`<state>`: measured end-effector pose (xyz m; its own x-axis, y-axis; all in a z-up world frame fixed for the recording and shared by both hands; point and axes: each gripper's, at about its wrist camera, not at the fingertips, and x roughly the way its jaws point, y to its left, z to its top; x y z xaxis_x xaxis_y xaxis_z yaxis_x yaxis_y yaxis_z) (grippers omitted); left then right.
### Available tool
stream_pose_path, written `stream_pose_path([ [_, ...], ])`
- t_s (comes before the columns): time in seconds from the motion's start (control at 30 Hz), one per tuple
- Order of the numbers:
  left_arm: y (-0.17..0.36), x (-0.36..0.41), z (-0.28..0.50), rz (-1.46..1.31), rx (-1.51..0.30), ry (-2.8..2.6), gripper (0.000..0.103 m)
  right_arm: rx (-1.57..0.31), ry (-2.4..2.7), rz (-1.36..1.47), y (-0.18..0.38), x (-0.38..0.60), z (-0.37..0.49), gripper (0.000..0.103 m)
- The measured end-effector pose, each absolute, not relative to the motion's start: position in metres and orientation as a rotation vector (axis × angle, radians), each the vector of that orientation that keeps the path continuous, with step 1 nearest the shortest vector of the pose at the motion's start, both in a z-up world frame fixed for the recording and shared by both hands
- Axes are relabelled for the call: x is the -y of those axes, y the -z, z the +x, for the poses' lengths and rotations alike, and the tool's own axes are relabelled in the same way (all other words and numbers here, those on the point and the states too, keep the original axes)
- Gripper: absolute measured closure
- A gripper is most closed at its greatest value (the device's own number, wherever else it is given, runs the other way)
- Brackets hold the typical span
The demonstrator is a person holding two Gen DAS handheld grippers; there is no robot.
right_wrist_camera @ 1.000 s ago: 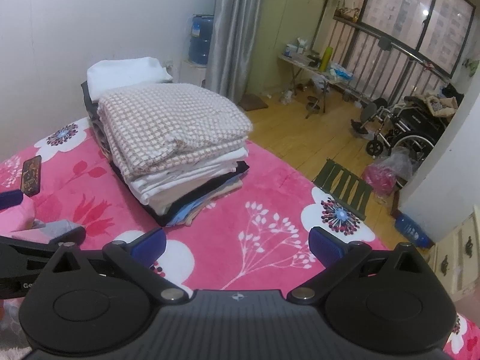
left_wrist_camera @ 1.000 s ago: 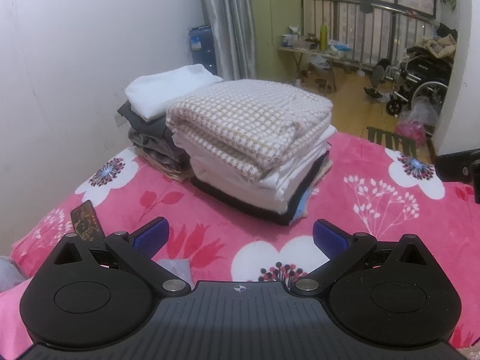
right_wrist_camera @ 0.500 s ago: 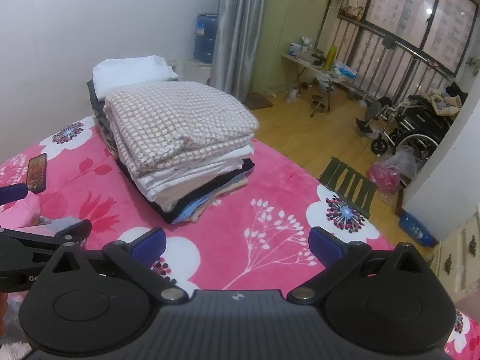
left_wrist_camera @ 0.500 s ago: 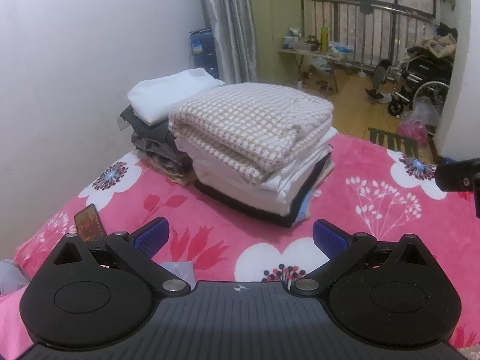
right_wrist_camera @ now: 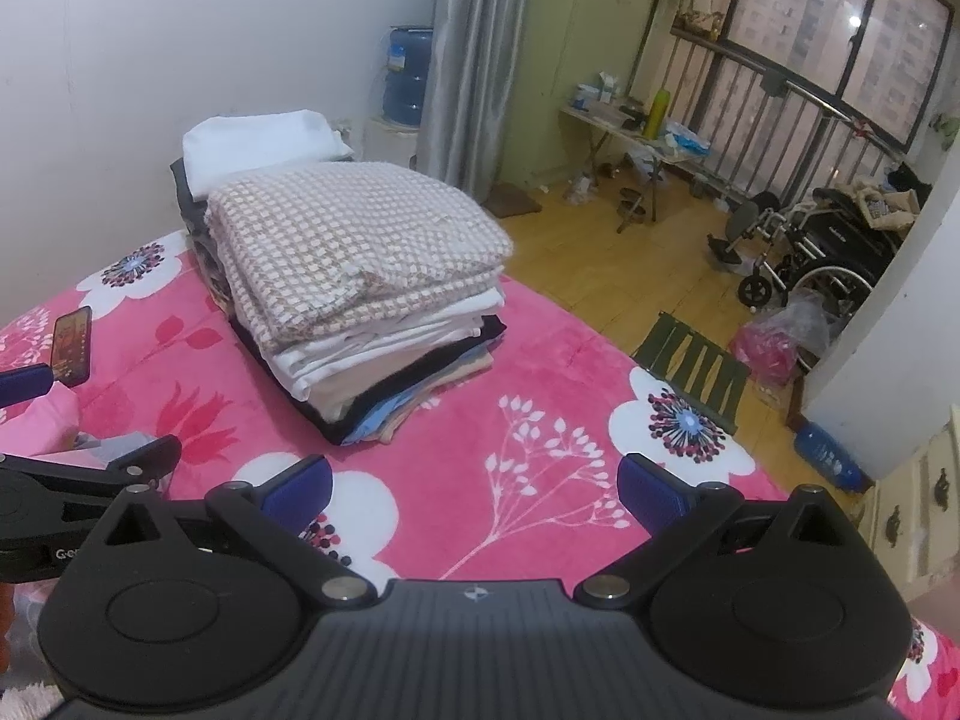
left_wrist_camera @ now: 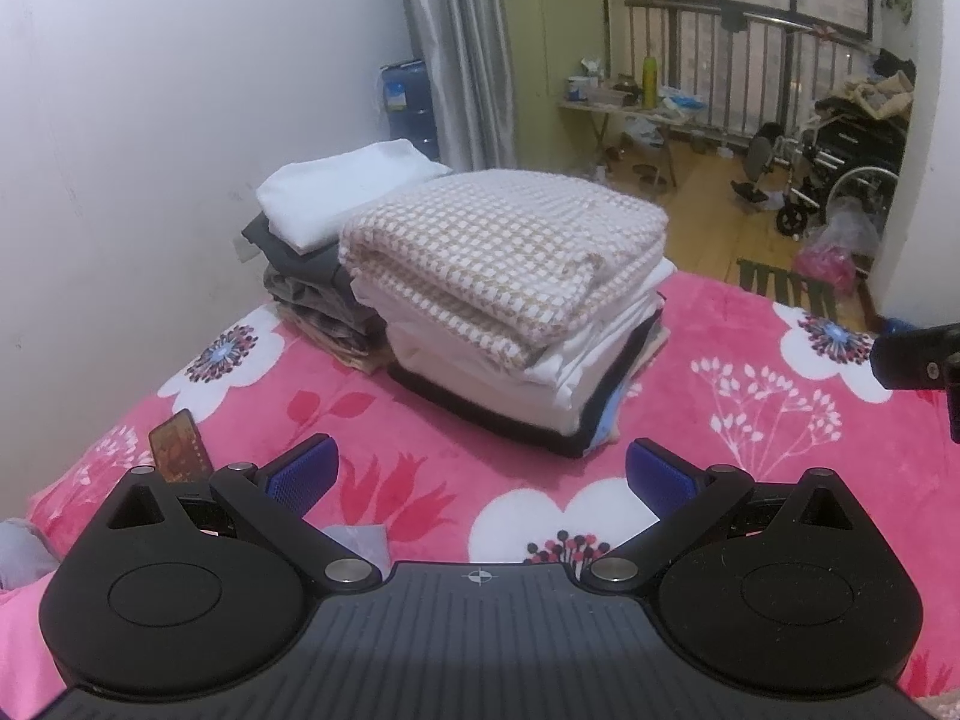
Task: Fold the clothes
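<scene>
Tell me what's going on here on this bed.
A person holds a left gripper and a right gripper above a pink floral blanket, both open and empty. Ahead stand two piles of folded clothes: a checked knit tops the nearer, a white garment the farther.

A lived-in bedroom in a home. A bed [left_wrist_camera: 750, 420] under a pink flowered blanket carries two stacks of folded clothes [left_wrist_camera: 516, 300] against a plain white wall [left_wrist_camera: 180, 120]. Past a grey curtain [right_wrist_camera: 474, 60] the wooden floor [right_wrist_camera: 600, 252] runs to a barred window [right_wrist_camera: 840, 30], with a folding desk [right_wrist_camera: 606, 120] crowded with bottles, a water-cooler jug [right_wrist_camera: 408, 78] and a wheelchair [right_wrist_camera: 810, 252] beside it.
</scene>
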<state>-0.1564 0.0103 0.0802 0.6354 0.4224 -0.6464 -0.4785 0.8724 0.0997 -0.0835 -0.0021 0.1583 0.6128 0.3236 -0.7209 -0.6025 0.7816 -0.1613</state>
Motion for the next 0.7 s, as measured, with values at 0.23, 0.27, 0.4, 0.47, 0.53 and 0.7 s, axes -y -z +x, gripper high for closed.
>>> stream_pose_path([
  [0.23, -0.0804, -0.0075, -0.1563, -0.077, -0.717, -0.515, 0.000, -0.733, -0.551, -0.411, -0.1589, 0.0045, -0.0830, 0.000],
  [0.27, -0.0803, -0.0076, -0.1563, -0.076, -0.717, -0.515, 0.000, -0.733, -0.551, -0.411, -0.1591, 0.0047, -0.0831, 0.000],
  [0.4, -0.0802, -0.0084, -0.1564, -0.077, -0.718, -0.516, 0.000, -0.731, -0.552, -0.410, -0.1592, 0.0035, -0.0836, 0.000],
  [0.47, -0.0800, -0.0093, -0.1565, -0.079, -0.718, -0.516, 0.000, -0.731, -0.553, -0.411, -0.1593, 0.0031, -0.0840, 0.000],
  [0.53, -0.0799, -0.0095, -0.1566, -0.080, -0.719, -0.517, 0.000, -0.732, -0.553, -0.410, -0.1590, 0.0033, -0.0837, 0.000],
  [0.7, -0.0793, -0.0105, -0.1560, -0.083, -0.723, -0.511, 0.000, -0.733, -0.555, -0.406, -0.1595, 0.0031, -0.0835, 0.000],
])
